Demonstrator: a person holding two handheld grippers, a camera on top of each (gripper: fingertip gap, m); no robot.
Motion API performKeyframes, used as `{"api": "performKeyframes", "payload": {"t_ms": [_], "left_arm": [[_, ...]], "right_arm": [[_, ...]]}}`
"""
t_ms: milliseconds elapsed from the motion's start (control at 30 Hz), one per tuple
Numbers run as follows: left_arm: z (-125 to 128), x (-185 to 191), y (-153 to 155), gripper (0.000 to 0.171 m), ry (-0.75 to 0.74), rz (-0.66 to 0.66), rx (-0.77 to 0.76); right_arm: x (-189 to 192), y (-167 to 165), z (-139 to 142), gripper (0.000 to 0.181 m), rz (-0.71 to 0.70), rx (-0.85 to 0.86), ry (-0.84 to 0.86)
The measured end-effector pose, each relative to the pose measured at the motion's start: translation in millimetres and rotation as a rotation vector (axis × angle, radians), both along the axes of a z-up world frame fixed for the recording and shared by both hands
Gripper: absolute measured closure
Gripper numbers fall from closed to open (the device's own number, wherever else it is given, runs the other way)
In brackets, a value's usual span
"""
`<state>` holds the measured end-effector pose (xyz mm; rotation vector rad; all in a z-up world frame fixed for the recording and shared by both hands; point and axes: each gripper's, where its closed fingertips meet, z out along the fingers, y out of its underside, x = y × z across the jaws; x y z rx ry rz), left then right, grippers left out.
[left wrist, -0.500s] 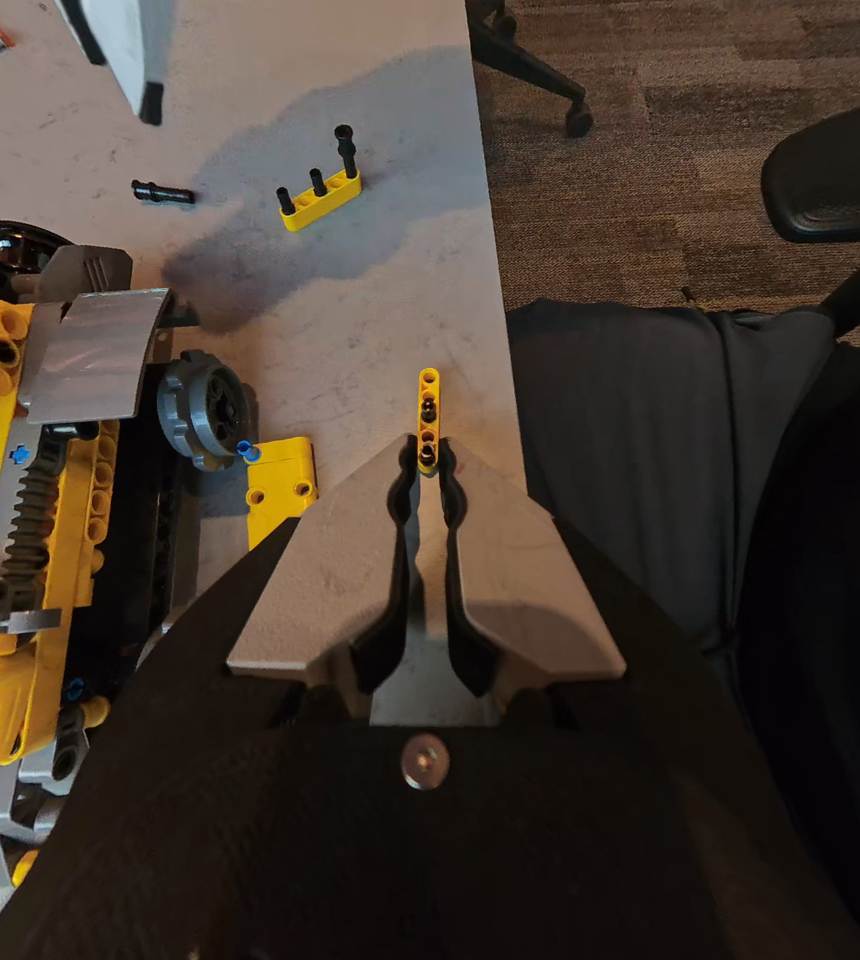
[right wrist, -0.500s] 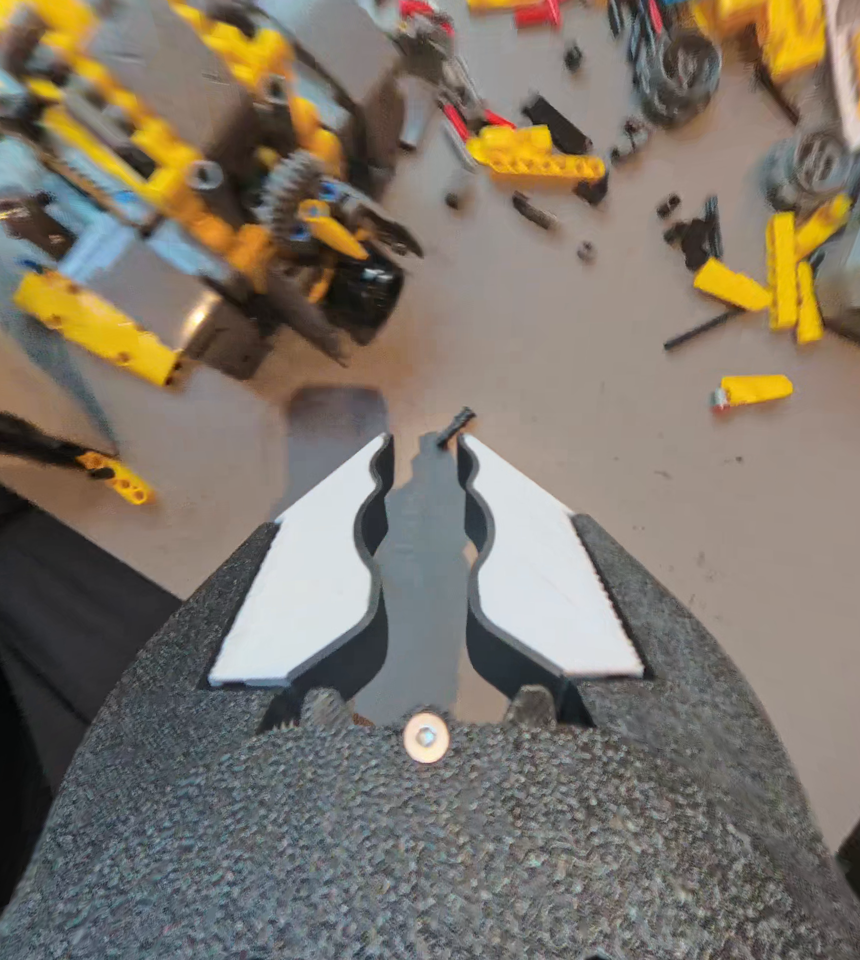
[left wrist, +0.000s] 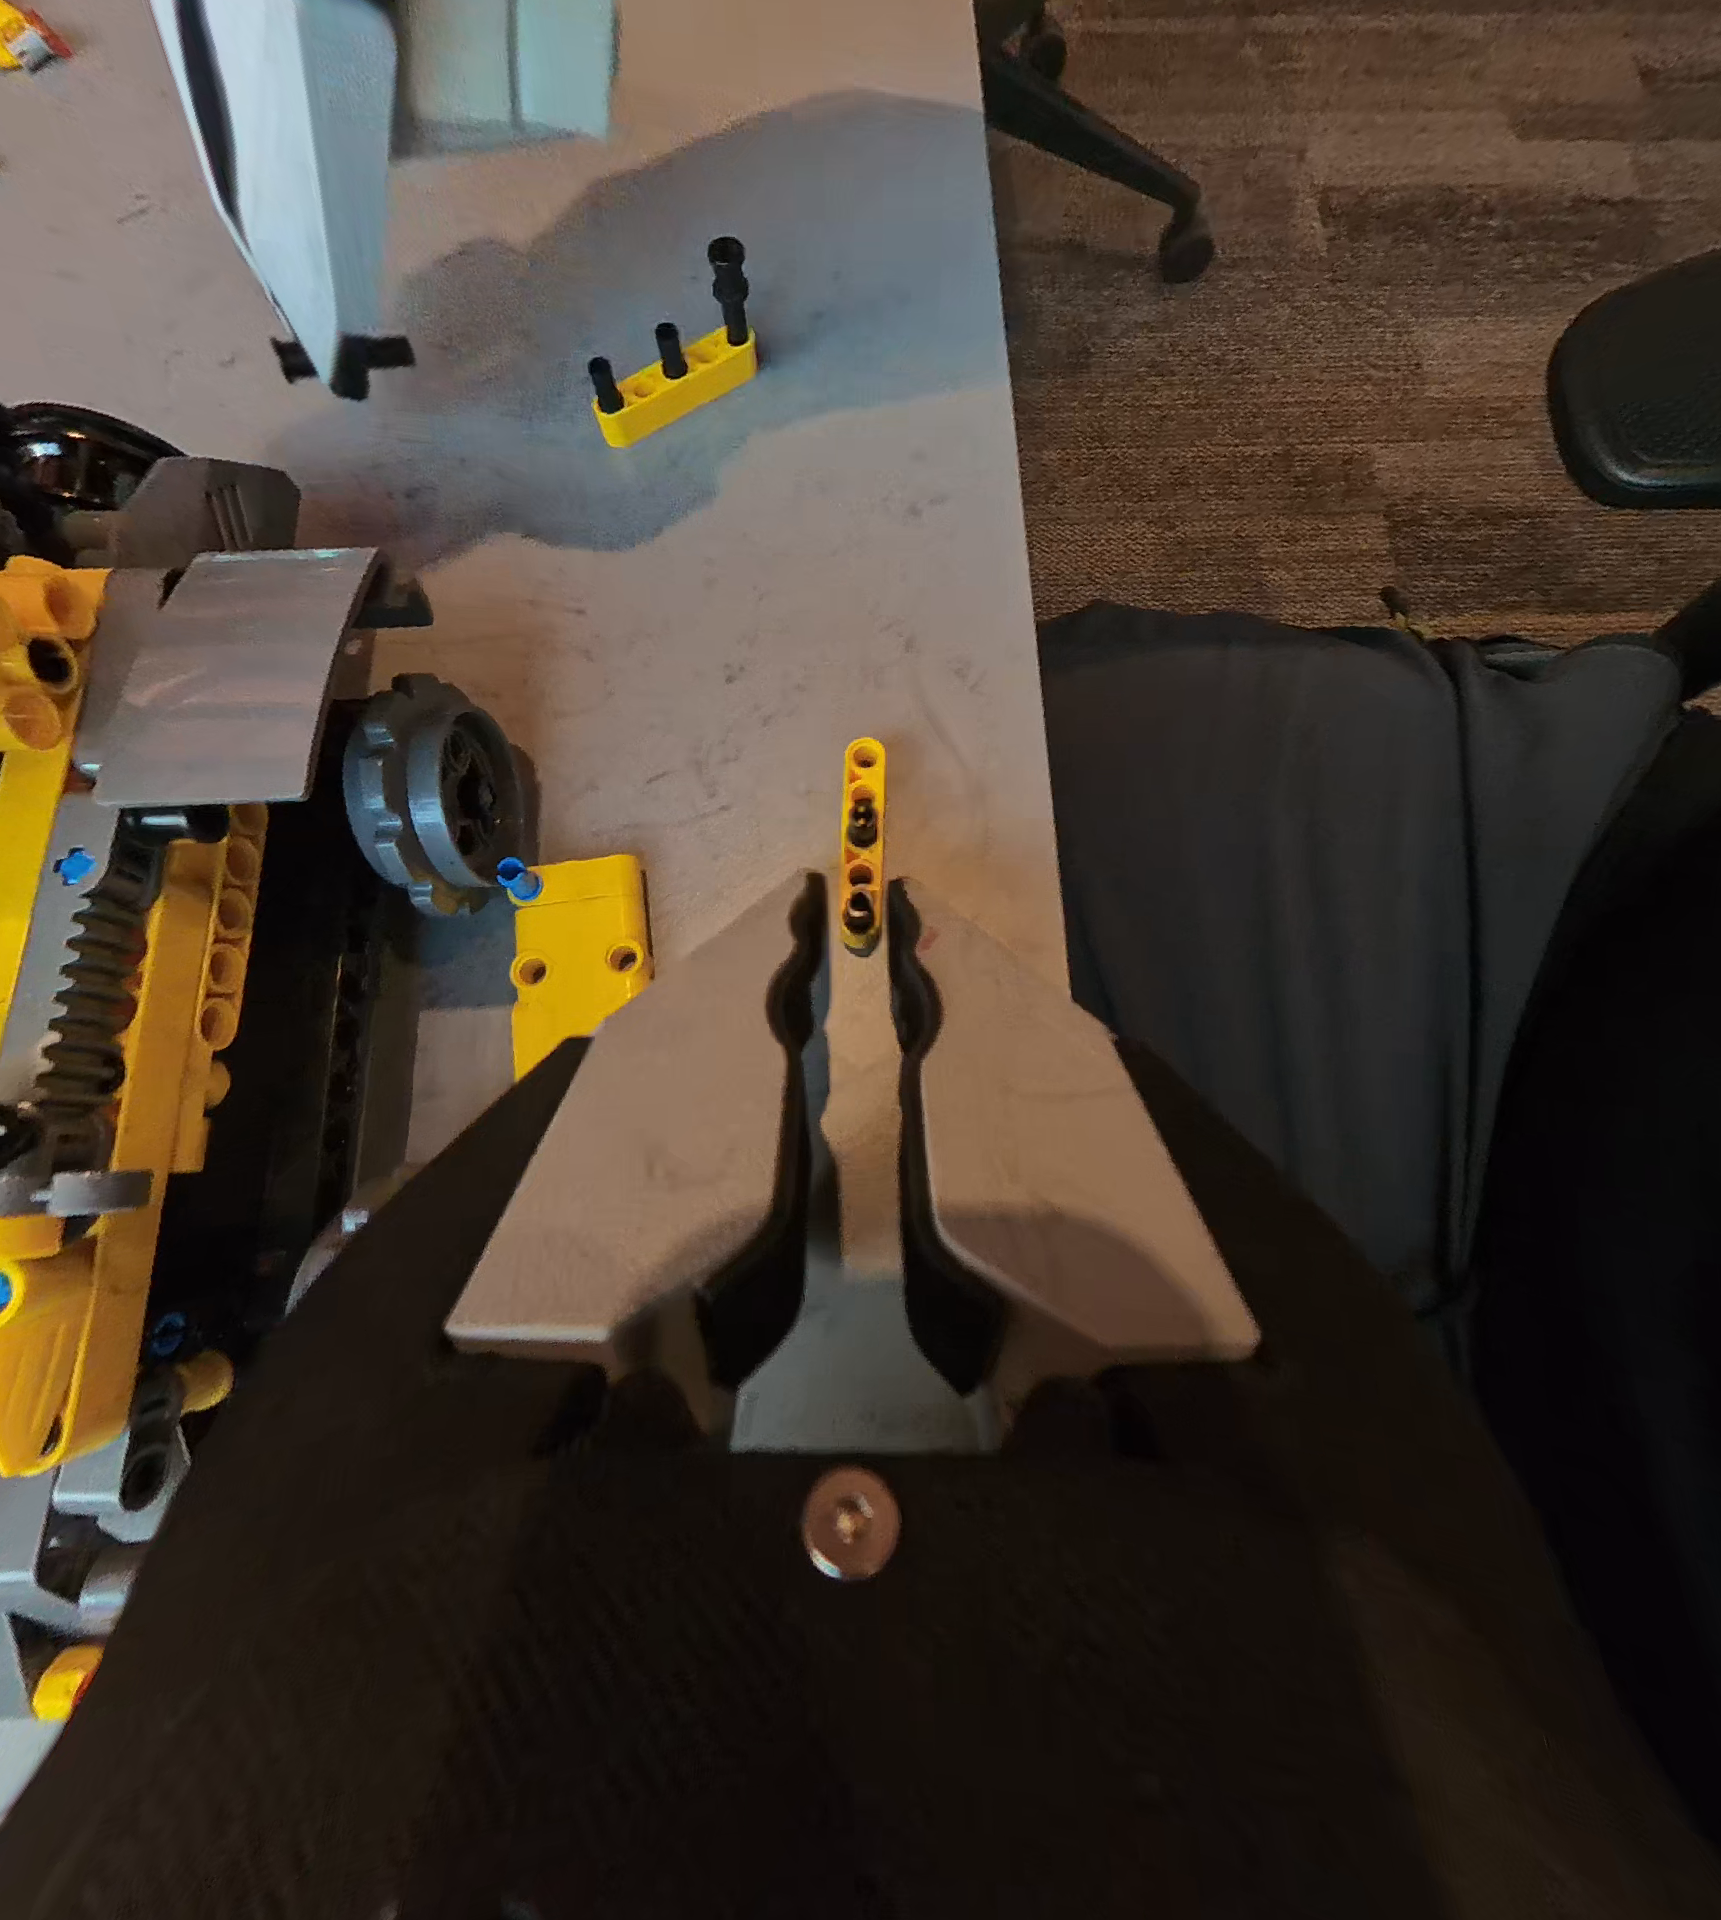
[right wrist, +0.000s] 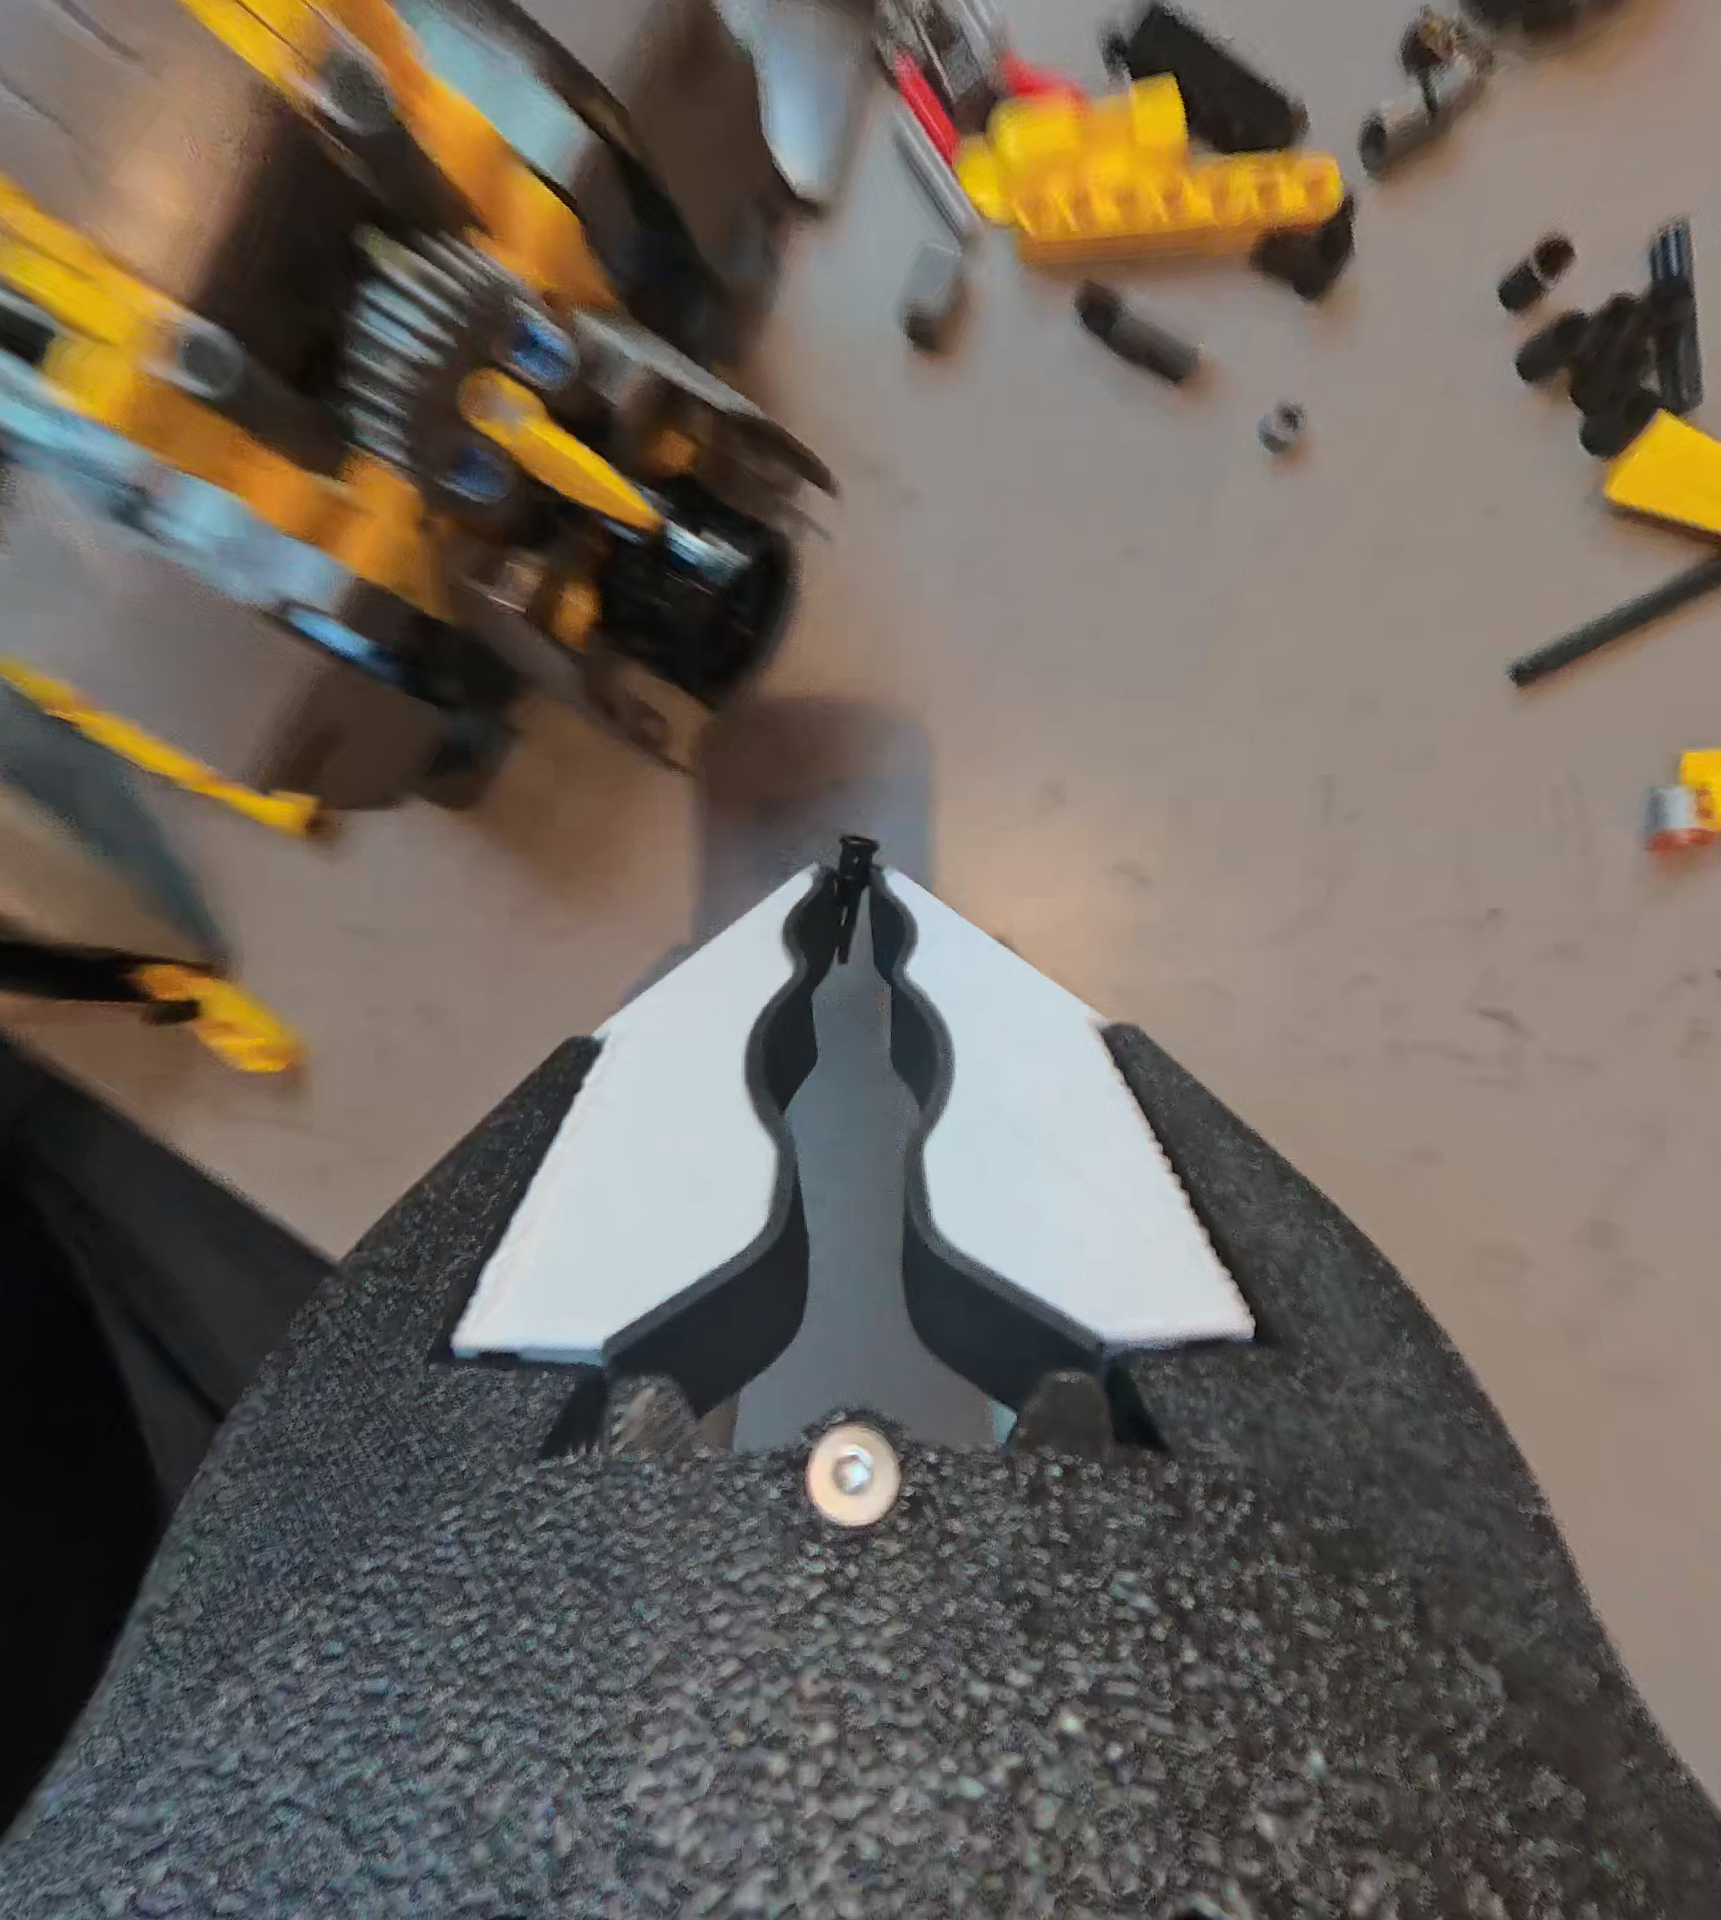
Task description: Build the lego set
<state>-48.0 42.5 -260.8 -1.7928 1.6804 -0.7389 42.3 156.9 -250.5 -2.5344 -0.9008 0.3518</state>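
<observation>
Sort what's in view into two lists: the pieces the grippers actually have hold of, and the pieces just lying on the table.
In the grippers:
- left gripper: thin yellow beam, pinched at its near end
- right gripper: small black pin

Lying about:
- yellow beam with three black pins
- grey wheel hub
- yellow panel
- part-built yellow model
- black axle
- long yellow brick

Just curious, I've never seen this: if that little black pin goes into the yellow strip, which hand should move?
Probably the right gripper: it pinches the small black pin. The left gripper clamps the yellow beam, holes exposed.
</observation>
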Motion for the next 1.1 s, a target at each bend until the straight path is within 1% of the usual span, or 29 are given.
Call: {"api": "performKeyframes", "payload": {"t_ms": [33,67,133,167,233,333,367,467,533,567,667,900,1100], "left_arm": [[0,-1,1,0.154,-0.001,0.011,0.009],[1,-1,2,0.148,-0.005,0.019,0.023],[7,-2,4,0.145,-0.036,0.037,0.064],[11,-2,6,0.144,-0.06,0.052,0.09],[22,-2,9,0.138,-0.115,0.08,0.129],[47,-1,7,0.128,-0.189,0.099,0.208],[58,0,6,0.126,-0.218,0.104,0.251],[86,2,-2,0.129,-0.297,0.1,0.382],[96,3,-4,0.131,-0.314,0.115,0.467],[99,4,-6,0.134,-0.314,0.113,0.496],[96,5,-7,0.149,-0.277,0.122,0.553],[93,4,-9,0.15,-0.272,0.12,0.566],[81,1,-12,0.15,-0.204,0.074,0.642]], "right_arm": [[-13,-5,13,0.175,0.002,0.008,0.112],[-27,-13,28,0.175,0.003,0.005,0.236],[-50,-31,53,0.175,0.016,-0.028,0.459],[-59,-41,62,0.175,0.024,-0.053,0.542],[-71,-61,73,0.175,0.049,-0.104,0.671],[-85,-89,82,0.174,0.087,-0.155,0.789],[-88,-97,83,0.174,0.098,-0.165,0.814],[-95,-110,89,0.174,0.104,-0.165,0.888],[-99,-115,89,0.174,0.098,-0.17,0.919],[-101,-117,89,0.174,0.097,-0.174,0.938],[-104,-121,90,0.174,0.091,-0.168,0.985],[-105,-123,88,0.175,0.069,-0.179,1.04],[-107,-127,76,0.174,0.11,-0.151,0.935]]}}
